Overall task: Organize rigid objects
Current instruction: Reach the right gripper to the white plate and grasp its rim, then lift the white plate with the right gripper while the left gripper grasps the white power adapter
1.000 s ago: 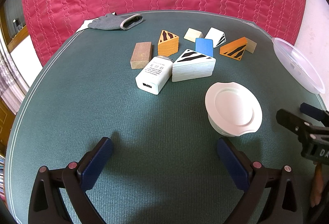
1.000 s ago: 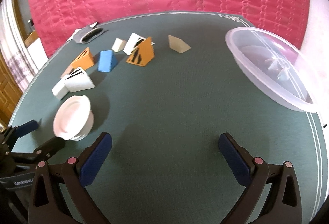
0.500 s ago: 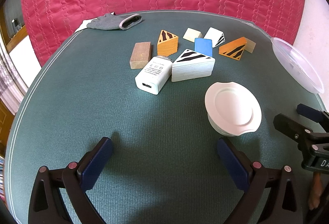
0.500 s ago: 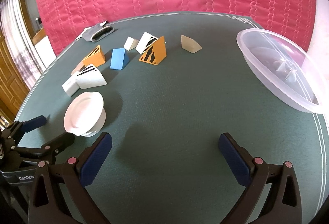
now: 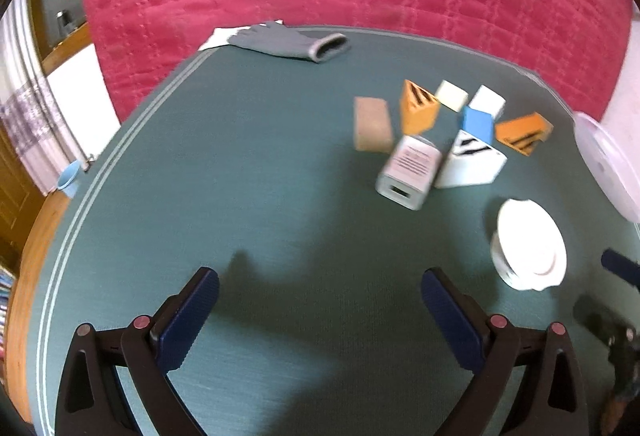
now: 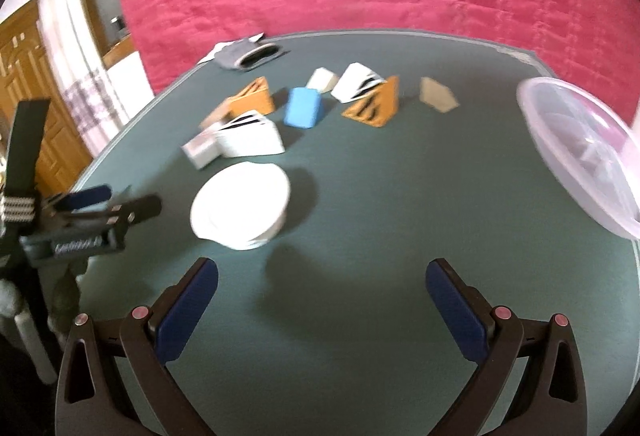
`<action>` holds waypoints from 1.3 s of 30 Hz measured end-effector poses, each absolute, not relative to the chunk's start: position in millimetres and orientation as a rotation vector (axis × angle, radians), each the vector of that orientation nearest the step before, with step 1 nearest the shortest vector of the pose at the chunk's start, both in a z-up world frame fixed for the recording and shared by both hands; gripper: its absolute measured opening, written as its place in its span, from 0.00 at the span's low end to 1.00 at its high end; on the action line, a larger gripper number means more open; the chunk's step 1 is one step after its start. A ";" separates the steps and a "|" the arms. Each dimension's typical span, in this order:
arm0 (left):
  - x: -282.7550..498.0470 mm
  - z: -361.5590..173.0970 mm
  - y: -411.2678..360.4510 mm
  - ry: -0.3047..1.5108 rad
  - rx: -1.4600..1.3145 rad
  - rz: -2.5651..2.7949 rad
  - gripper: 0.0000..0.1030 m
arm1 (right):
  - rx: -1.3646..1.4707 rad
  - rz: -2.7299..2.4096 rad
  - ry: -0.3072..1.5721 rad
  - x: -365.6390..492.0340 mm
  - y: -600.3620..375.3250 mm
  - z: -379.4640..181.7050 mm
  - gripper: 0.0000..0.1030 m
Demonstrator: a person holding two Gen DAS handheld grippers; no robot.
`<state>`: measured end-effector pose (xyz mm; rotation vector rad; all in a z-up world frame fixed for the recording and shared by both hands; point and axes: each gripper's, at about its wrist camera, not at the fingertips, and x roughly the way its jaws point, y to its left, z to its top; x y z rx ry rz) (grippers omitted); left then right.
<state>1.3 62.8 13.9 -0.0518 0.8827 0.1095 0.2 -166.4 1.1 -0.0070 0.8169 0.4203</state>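
Both tongs, left (image 5: 320, 300) and right (image 6: 322, 292), gape empty and have swung leftward; the white bowl (image 6: 240, 206) now sits nearer the right tongs, probably first pick.

Left gripper (image 5: 320, 310) and right gripper (image 6: 322, 300) hover, jaws spread wide, holding nothing.

Both views were pretty smeared, so the label on the white charger (image 5: 412, 172) was unreadable. The clear plastic bowl (image 6: 580, 152) got cut off at the right edge. In the right wrist view the charger sat mostly hidden behind the striped white wedge (image 6: 250, 138).
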 end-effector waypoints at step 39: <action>33.9 24.0 49.2 0.872 0.073 0.147 1.00 | -0.060 0.366 0.814 22.6 -164.7 -0.9 0.65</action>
